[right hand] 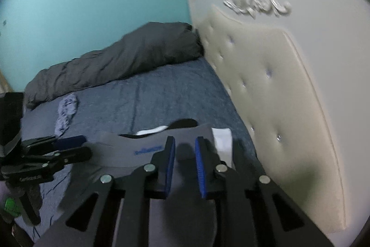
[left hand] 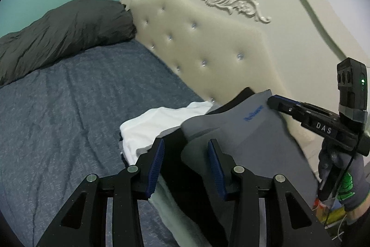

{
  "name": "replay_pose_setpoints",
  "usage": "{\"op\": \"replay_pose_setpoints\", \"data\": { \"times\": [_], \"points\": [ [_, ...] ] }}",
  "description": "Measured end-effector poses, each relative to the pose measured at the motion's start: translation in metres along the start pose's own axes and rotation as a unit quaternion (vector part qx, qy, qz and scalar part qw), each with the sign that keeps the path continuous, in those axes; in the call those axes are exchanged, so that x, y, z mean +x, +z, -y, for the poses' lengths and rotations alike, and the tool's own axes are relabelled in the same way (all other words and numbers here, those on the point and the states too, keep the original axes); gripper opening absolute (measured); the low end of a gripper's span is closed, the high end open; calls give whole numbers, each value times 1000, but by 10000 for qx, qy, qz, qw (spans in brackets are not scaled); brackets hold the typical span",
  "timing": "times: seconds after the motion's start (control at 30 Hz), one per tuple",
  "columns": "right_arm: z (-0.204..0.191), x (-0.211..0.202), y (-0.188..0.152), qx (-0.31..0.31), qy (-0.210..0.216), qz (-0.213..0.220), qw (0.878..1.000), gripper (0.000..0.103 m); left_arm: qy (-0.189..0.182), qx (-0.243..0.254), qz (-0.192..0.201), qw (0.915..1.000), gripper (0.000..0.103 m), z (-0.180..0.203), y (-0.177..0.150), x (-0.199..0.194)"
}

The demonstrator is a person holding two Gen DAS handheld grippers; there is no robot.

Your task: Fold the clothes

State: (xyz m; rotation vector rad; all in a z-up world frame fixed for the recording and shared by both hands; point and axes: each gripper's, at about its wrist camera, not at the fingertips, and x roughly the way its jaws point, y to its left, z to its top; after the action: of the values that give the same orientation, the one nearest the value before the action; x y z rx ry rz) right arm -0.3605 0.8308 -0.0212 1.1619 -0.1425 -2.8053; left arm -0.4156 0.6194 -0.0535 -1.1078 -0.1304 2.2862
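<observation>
A folded grey garment (left hand: 249, 131) with a small blue logo lies on top of a white garment (left hand: 161, 122) and some black cloth, close to the headboard. My left gripper (left hand: 186, 147) is open over the grey garment's near left edge. Black cloth and that grey edge show in the gap, and the pads do not press on them. My right gripper (right hand: 185, 145) hovers over the same grey garment (right hand: 143, 147) with a narrow gap between its blue pads and nothing pinched. From the left wrist view its tip (left hand: 272, 103) sits at the garment's far right corner.
A blue bedsheet (left hand: 69, 119) covers the bed. A dark grey duvet (left hand: 57, 31) is bunched along the teal wall. The tufted cream headboard (left hand: 208, 43) stands right behind the pile. A small crumpled blue-grey garment (right hand: 67, 112) lies further out. A gloved hand (left hand: 340, 177) holds the right gripper.
</observation>
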Motion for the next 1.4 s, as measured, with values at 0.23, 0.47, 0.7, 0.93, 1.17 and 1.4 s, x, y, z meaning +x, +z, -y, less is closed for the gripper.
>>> {"op": "replay_pose_setpoints", "data": {
  "times": [0.23,0.47,0.7,0.93,1.17,1.4],
  "points": [
    [23,12,1,328,-255,-138,9990,17,79,-24,0,10000,43,-5,-3,0],
    [33,-42,-16,571,146,279,9979,17,-143,-69,166,9997,43,0,-24,-49],
    [35,-95,-64,744,506,442,9950,32,-548,-22,-2,9985,56,22,-76,-93],
    [28,-114,-114,800,503,142,9954,32,-572,141,-271,9979,56,46,-116,-98],
    [31,-116,-141,1012,490,-62,9936,39,-591,168,-473,9970,56,57,-142,-92],
    [33,-111,-147,1101,425,-63,9930,37,-617,221,-599,9961,56,62,-154,-86]
  ]
}}
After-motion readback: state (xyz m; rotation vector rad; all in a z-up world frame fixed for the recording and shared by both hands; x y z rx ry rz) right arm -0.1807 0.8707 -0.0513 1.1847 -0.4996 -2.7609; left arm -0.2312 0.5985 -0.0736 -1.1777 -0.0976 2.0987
